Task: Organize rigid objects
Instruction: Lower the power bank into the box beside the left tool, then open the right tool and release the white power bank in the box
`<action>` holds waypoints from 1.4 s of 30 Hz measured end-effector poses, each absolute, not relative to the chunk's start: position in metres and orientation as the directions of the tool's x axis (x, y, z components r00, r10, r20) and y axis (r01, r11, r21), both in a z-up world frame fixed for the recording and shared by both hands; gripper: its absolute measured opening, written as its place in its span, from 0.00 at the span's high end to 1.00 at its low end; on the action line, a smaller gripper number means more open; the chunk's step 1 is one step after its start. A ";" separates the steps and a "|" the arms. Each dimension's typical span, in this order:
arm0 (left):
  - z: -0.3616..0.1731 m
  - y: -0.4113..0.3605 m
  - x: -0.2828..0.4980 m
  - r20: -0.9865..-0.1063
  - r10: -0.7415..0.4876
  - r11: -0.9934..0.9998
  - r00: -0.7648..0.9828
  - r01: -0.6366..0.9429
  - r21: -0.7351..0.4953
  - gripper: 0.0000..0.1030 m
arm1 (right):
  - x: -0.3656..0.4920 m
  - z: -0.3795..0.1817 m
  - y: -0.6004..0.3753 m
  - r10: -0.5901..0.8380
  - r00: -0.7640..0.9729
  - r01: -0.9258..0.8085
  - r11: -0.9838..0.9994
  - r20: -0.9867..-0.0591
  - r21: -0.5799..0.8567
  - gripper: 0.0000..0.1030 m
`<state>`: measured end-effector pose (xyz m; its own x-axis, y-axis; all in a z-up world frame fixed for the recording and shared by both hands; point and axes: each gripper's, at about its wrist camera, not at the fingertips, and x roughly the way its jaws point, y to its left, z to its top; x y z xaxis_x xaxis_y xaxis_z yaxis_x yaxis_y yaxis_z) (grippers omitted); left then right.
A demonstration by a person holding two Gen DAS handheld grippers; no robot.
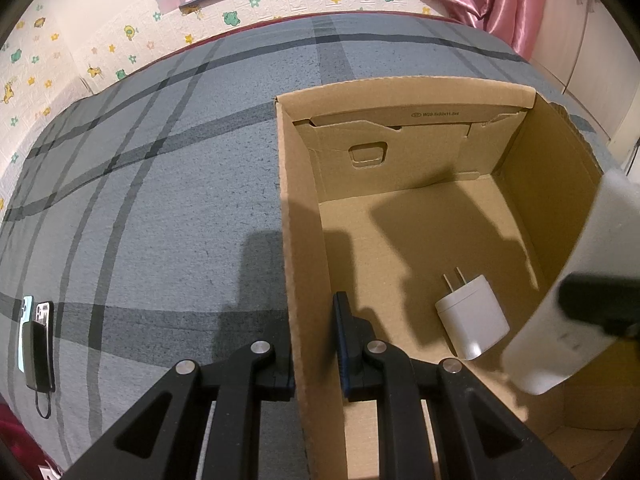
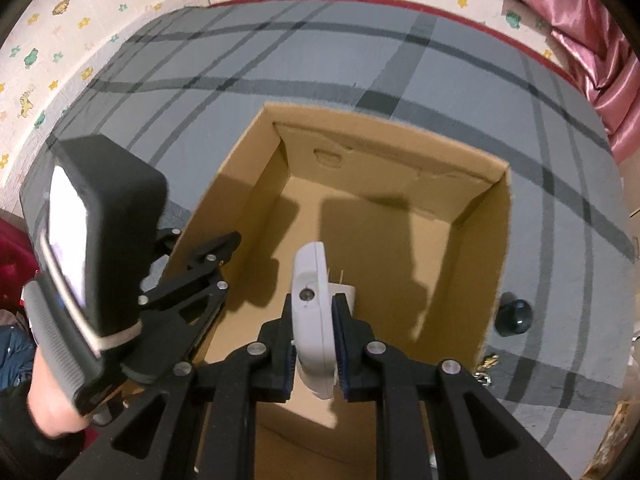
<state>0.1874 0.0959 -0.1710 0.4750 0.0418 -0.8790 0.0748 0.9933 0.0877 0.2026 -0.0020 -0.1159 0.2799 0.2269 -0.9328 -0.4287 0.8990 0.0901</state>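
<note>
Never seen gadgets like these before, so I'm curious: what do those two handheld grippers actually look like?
Both are matte black plastic. The right gripper has angular linkage arms with triangular cut-outs, round silver pivot pins and blue-edged ribbed pads on its fingers. The left gripper matches it, and carries a boxy black housing with a bright screen above a ribbed grey handle.

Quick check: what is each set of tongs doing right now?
Left tongs: closed on the cardboard box wall.
Right tongs: closed on a white device over the box.
</note>
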 end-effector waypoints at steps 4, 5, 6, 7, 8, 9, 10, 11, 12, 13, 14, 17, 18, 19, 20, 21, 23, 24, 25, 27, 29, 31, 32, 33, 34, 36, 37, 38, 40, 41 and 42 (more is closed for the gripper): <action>-0.171 0.095 0.187 -0.879 0.047 0.993 0.474 0.075 0.094 0.85 | 0.210 -0.134 0.002 0.236 0.233 -0.417 0.901 -0.944 0.122 0.84; -0.171 0.094 0.187 -0.879 0.048 0.993 0.474 0.075 0.095 0.85 | 0.211 -0.138 0.004 0.236 0.225 -0.413 0.902 -0.946 0.126 0.84; -0.171 0.094 0.187 -0.879 0.049 0.993 0.474 0.075 0.096 0.85 | 0.212 -0.140 0.004 0.237 0.217 -0.411 0.902 -0.947 0.132 0.84; -0.171 0.094 0.187 -0.879 0.050 0.992 0.474 0.075 0.097 0.85 | 0.214 -0.143 0.005 0.241 0.206 -0.408 0.902 -0.948 0.141 0.84; -0.171 0.094 0.187 -0.879 0.049 0.993 0.474 0.075 0.096 0.85 | 0.216 -0.148 0.006 0.244 0.194 -0.405 0.902 -0.950 0.149 0.84; -0.171 0.094 0.187 -0.879 0.049 0.993 0.474 0.075 0.095 0.85 | 0.217 -0.150 0.007 0.240 0.191 -0.403 0.903 -0.952 0.147 0.84; -0.171 0.094 0.187 -0.879 0.048 0.993 0.473 0.075 0.095 0.85 | 0.218 -0.152 0.008 0.238 0.188 -0.401 0.905 -0.953 0.146 0.84; -0.171 0.094 0.187 -0.880 0.050 0.992 0.473 0.075 0.097 0.85 | 0.220 -0.154 0.008 0.240 0.191 -0.392 0.907 -0.952 0.150 0.83; -0.171 0.094 0.188 -0.880 0.050 0.992 0.473 0.076 0.097 0.85 | 0.223 -0.155 0.008 0.243 0.189 -0.384 0.910 -0.951 0.156 0.83; -0.171 0.095 0.188 -0.880 0.049 0.993 0.473 0.075 0.096 0.85 | 0.224 -0.155 0.009 0.244 0.187 -0.380 0.911 -0.952 0.160 0.83; -0.171 0.095 0.188 -0.880 0.049 0.993 0.473 0.075 0.095 0.85 | 0.226 -0.156 0.009 0.242 0.188 -0.375 0.913 -0.952 0.158 0.83; -0.171 0.095 0.188 -0.880 0.049 0.993 0.472 0.075 0.096 0.85 | 0.232 -0.160 0.012 0.241 0.184 -0.363 0.918 -0.953 0.162 0.83; -0.171 0.095 0.188 -0.880 0.049 0.993 0.472 0.075 0.096 0.85 | 0.233 -0.161 0.012 0.240 0.182 -0.360 0.919 -0.954 0.162 0.83; -0.171 0.095 0.188 -0.880 0.049 0.993 0.472 0.075 0.096 0.85 | 0.235 -0.162 0.013 0.237 0.183 -0.354 0.921 -0.954 0.161 0.83; -0.171 0.095 0.188 -0.880 0.049 0.993 0.472 0.075 0.096 0.85 | 0.237 -0.164 0.014 0.239 0.182 -0.346 0.923 -0.954 0.166 0.83; -0.171 0.095 0.188 -0.880 0.049 0.993 0.472 0.075 0.095 0.85 | 0.239 -0.166 0.014 0.240 0.178 -0.341 0.925 -0.954 0.168 0.83; -0.171 0.095 0.188 -0.880 0.049 0.993 0.472 0.075 0.096 0.85 | 0.242 -0.169 0.015 0.235 0.175 -0.330 0.929 -0.956 0.168 0.83; -0.171 0.095 0.188 -0.880 0.049 0.993 0.472 0.075 0.096 0.85 | 0.242 -0.170 0.015 0.238 0.172 -0.325 0.930 -0.956 0.173 0.83; -0.171 0.095 0.188 -0.880 0.049 0.993 0.472 0.075 0.095 0.85 | 0.243 -0.171 0.015 0.240 0.169 -0.320 0.931 -0.956 0.177 0.83; -0.171 0.095 0.189 -0.880 0.049 0.993 0.472 0.075 0.095 0.84 | 0.243 -0.172 0.015 0.244 0.163 -0.318 0.930 -0.956 0.183 0.82; -0.171 0.094 0.189 -0.881 0.050 0.993 0.471 0.075 0.096 0.85 | 0.243 -0.170 0.014 0.245 0.168 -0.325 0.928 -0.955 0.181 0.81; -0.171 0.095 0.188 -0.880 0.050 0.992 0.472 0.075 0.097 0.85 | 0.244 -0.167 0.014 0.244 0.174 -0.323 0.929 -0.954 0.178 0.78; -0.171 0.095 0.188 -0.880 0.049 0.993 0.472 0.075 0.096 0.85 | 0.244 -0.164 0.014 0.240 0.183 -0.322 0.931 -0.953 0.173 0.72; -0.171 0.095 0.188 -0.880 0.050 0.993 0.472 0.074 0.096 0.85 | 0.244 -0.163 0.013 0.237 0.189 -0.321 0.932 -0.953 0.168 0.68; -0.171 0.095 0.188 -0.880 0.051 0.993 0.472 0.074 0.097 0.84 | 0.245 -0.161 0.013 0.233 0.196 -0.318 0.934 -0.953 0.163 0.59; -0.171 0.095 0.189 -0.880 0.050 0.993 0.472 0.071 0.095 0.85 | 0.244 -0.156 0.009 0.230 0.219 -0.307 0.938 -0.948 0.157 0.53; -0.171 0.095 0.190 -0.880 0.049 0.993 0.472 0.071 0.093 0.85 | 0.245 -0.153 0.007 0.231 0.225 -0.304 0.940 -0.947 0.157 0.53; -0.171 0.095 0.190 -0.881 0.049 0.993 0.471 0.072 0.094 0.85 | 0.245 -0.152 0.006 0.230 0.230 -0.303 0.940 -0.946 0.155 0.51; -0.171 0.095 0.190 -0.881 0.050 0.993 0.471 0.072 0.094 0.85 | 0.244 -0.149 0.004 0.229 0.238 -0.304 0.941 -0.944 0.152 0.51; -0.171 0.095 0.190 -0.881 0.049 0.993 0.471 0.072 0.094 0.85 | 0.243 -0.149 0.004 0.231 0.239 -0.304 0.940 -0.943 0.154 0.50; -0.171 0.095 0.190 -0.881 0.049 0.993 0.471 0.072 0.094 0.85 | 0.243 -0.146 0.002 0.237 0.242 -0.303 0.940 -0.941 0.158 0.50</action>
